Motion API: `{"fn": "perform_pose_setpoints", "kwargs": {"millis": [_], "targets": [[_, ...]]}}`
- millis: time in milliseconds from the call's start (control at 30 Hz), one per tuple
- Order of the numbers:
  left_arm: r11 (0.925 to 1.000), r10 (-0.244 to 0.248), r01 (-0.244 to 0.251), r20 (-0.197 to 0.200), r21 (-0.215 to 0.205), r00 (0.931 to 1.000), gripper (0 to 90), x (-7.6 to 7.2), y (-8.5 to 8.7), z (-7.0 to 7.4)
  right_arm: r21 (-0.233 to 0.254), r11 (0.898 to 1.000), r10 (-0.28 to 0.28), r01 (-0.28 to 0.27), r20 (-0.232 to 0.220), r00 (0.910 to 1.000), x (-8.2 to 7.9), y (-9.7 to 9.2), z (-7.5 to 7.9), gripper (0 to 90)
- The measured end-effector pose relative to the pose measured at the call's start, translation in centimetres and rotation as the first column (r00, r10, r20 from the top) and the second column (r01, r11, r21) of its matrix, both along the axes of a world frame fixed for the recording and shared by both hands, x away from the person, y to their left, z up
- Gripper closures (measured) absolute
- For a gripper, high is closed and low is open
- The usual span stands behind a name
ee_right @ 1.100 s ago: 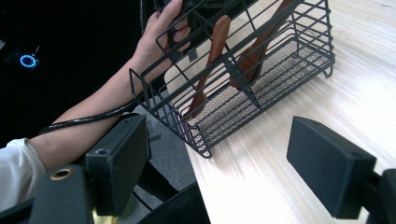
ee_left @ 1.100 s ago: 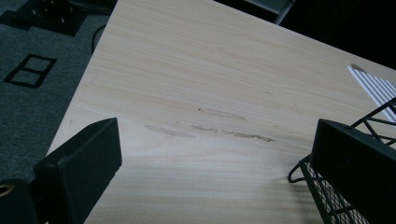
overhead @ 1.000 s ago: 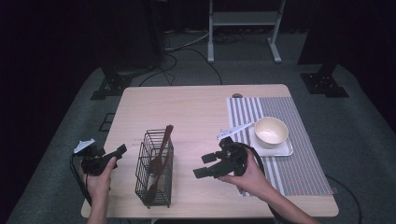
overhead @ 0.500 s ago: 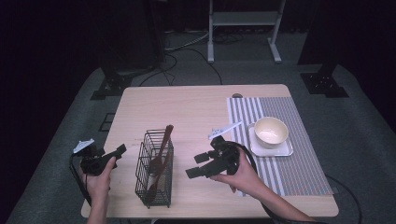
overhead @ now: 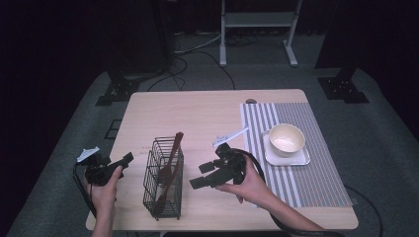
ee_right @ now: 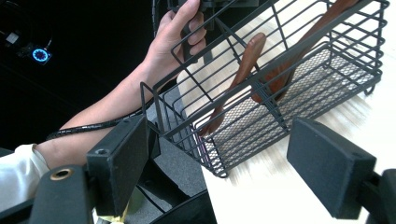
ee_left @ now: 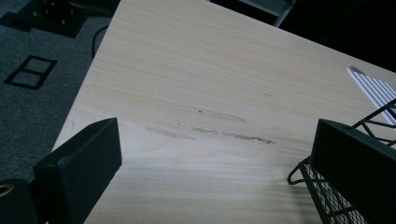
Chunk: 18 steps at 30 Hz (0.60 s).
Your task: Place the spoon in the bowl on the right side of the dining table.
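A black wire basket (overhead: pixel 165 183) stands near the table's front edge, left of centre. Brown wooden utensils (overhead: pixel 172 157) lean inside it. My right gripper (overhead: pixel 203 175) hovers just right of the basket, open, its jaws aimed at the basket's side. In the right gripper view the basket (ee_right: pixel 299 88) and a wooden utensil (ee_right: pixel 243 60) lie just beyond my open right gripper (ee_right: pixel 224 161), nothing between the jaws. My left gripper (overhead: pixel 121 162) is held open at the table's left front corner, left of the basket. In the left gripper view, the left gripper (ee_left: pixel 215 158) faces bare tabletop, the basket (ee_left: pixel 327 200) corner by its right jaw.
A cream bowl (overhead: pixel 286 137) sits on a white square plate (overhead: pixel 301 159) on a grey striped mat (overhead: pixel 316 173) at the right. The wooden table (overhead: pixel 197 113) has free room at the back. A person's left hand (ee_right: pixel 177 32) shows behind the basket.
My right gripper has moved left, away from the bowl and toward the wire basket. The left gripper and the basket have stayed put.
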<state>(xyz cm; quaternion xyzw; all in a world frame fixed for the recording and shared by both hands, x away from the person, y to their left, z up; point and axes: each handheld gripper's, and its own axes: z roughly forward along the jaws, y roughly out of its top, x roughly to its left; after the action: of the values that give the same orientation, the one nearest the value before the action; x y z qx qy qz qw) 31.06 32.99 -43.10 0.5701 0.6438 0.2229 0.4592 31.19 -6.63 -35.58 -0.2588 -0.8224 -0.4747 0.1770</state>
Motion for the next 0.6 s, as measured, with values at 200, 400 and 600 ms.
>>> {"fn": "perform_pose_setpoints", "kwargs": {"millis": [200,400,600], "targets": [[1.0,0.0,0.0,0.001,-0.001,1.0,1.2,0.0,0.0,0.0,0.0,1.0,0.01,-0.01,-0.017,0.9998,0.3,0.7,-0.1,19.3],[1.0,0.0,0.0,0.001,-0.001,1.0,1.2,0.0,0.1,0.0,0.007,1.0,0.01,-0.01,-0.034,0.9994,0.7,1.2,-0.1,19.3],[1.0,0.0,0.0,0.002,-0.001,1.0,1.2,0.0,0.1,0.0,0.015,1.0,0.012,-0.012,-0.038,0.9992,1.1,1.7,0.2,19.3]]}}
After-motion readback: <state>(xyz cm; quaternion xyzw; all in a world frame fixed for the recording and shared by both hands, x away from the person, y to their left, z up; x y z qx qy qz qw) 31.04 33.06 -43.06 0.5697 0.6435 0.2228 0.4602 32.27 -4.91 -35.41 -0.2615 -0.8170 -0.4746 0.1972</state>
